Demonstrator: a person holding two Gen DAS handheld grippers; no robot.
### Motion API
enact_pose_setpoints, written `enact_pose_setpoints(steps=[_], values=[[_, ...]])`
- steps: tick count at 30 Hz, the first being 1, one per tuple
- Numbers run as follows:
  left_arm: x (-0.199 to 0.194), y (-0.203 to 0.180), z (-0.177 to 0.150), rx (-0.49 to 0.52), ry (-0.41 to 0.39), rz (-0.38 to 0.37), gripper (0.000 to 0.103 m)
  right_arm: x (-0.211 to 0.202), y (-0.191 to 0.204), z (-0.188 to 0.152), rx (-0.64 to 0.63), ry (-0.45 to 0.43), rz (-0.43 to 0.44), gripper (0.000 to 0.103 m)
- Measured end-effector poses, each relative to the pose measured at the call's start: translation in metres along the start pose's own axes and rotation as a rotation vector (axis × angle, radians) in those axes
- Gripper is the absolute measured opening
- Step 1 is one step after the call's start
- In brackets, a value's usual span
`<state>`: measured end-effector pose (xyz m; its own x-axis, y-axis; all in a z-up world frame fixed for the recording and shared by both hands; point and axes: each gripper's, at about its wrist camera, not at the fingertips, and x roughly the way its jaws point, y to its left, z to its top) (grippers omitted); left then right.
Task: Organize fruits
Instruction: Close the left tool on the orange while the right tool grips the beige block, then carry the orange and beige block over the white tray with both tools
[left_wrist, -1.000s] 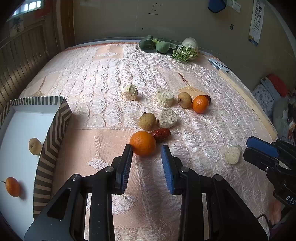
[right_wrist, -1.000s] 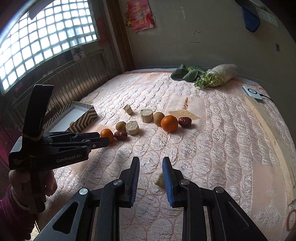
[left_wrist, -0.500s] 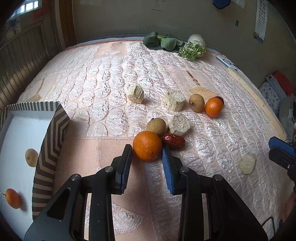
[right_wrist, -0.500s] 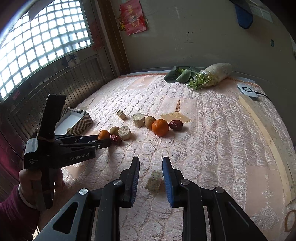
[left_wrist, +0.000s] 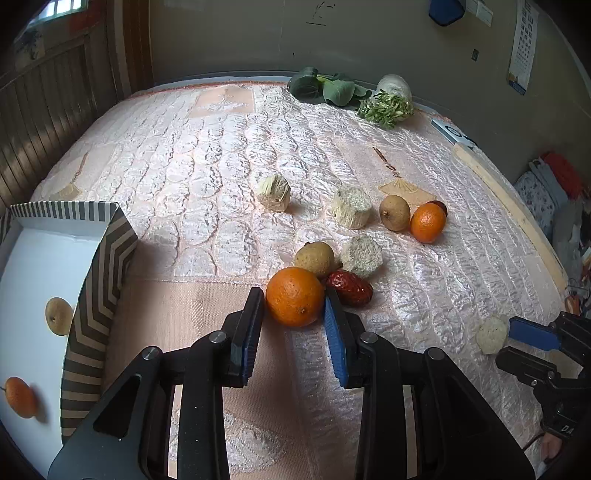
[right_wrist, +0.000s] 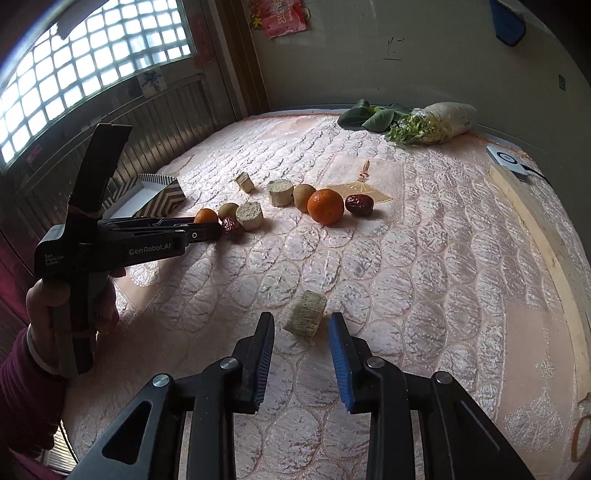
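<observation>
My left gripper (left_wrist: 294, 315) is spread wide with the near orange (left_wrist: 294, 296) sitting between the fingertips; I see a sliver of gap on the left pad and the right pad looks about touching, so I am not gripping it yet. My right gripper (right_wrist: 301, 330) is likewise released, its tips flanking a pale cut chunk (right_wrist: 306, 313) that lies alone on the quilt (right_wrist: 424, 258), untouched.

Just beyond the near orange, touching or nearly so, lie a red date (left_wrist: 349, 287), a brown round fruit (left_wrist: 314, 259) and a second pale chunk (left_wrist: 361, 256). Farther right sits another group: a second brown fruit (left_wrist: 395, 212), a smaller orange (left_wrist: 427, 222) with a second date (left_wrist: 440, 206) peeking out behind it, and a pale chunk (left_wrist: 351, 212). One more chunk (left_wrist: 273, 192) lies apart, farther left.

At near left is the striped-wall box (left_wrist: 99, 273). It holds one brown fruit (left_wrist: 58, 316) and one small orange (left_wrist: 20, 397), well apart on its white floor.

I judge the job roughly a quarter done: two fruits boxed, six still out on the quilt. Whether the pale chunks belong in the box I cannot tell. Leafy greens (left_wrist: 328, 88) lie at the far edge, out of play.
</observation>
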<state>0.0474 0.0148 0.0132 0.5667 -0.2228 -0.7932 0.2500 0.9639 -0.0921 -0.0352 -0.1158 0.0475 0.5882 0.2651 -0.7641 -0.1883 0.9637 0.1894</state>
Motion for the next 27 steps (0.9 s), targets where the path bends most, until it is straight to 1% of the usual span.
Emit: enact_pose_setpoints(steps=[4,5,6,7,8,11,14,16,18,23,27], values=[[0.000,-0.002,0.000,0.008,-0.004,0.014,0.031,0.015,-0.004,0.001,0.062,0.043,0.002,0.030],[0.000,-0.002,0.000,0.007,-0.005,0.016,0.031,0.017,-0.006,0.000,0.075,0.041,0.005,0.030],[0.000,-0.002,-0.001,0.002,-0.007,0.014,0.031,0.017,-0.007,0.001,0.078,0.020,0.008,0.030],[0.000,-0.001,0.000,-0.003,-0.009,0.008,0.031,0.018,-0.007,0.001,0.075,0.024,0.006,0.024],[-0.001,0.000,-0.001,-0.006,-0.010,0.004,0.030,0.019,-0.006,0.001,0.067,0.025,0.005,0.021],[-0.004,0.001,-0.002,-0.010,-0.017,-0.002,0.029,0.017,0.000,0.000,0.035,0.012,-0.016,0.021],[-0.013,-0.002,-0.005,-0.004,-0.040,0.008,0.028,0.012,0.005,0.002,0.016,-0.007,-0.014,0.021],[-0.021,-0.004,-0.007,0.000,-0.058,0.010,0.028,0.008,0.008,0.005,0.016,-0.021,-0.008,0.021],[-0.027,-0.004,-0.009,-0.006,-0.060,0.009,0.028,0.005,0.010,0.008,0.025,-0.033,0.002,0.021],[-0.047,0.000,-0.019,-0.042,-0.070,0.011,0.028,0.001,0.020,0.016,0.036,-0.047,0.036,0.021],[-0.066,0.008,-0.025,-0.061,-0.089,0.048,0.028,-0.002,0.038,0.021,0.005,-0.059,0.045,0.021]])
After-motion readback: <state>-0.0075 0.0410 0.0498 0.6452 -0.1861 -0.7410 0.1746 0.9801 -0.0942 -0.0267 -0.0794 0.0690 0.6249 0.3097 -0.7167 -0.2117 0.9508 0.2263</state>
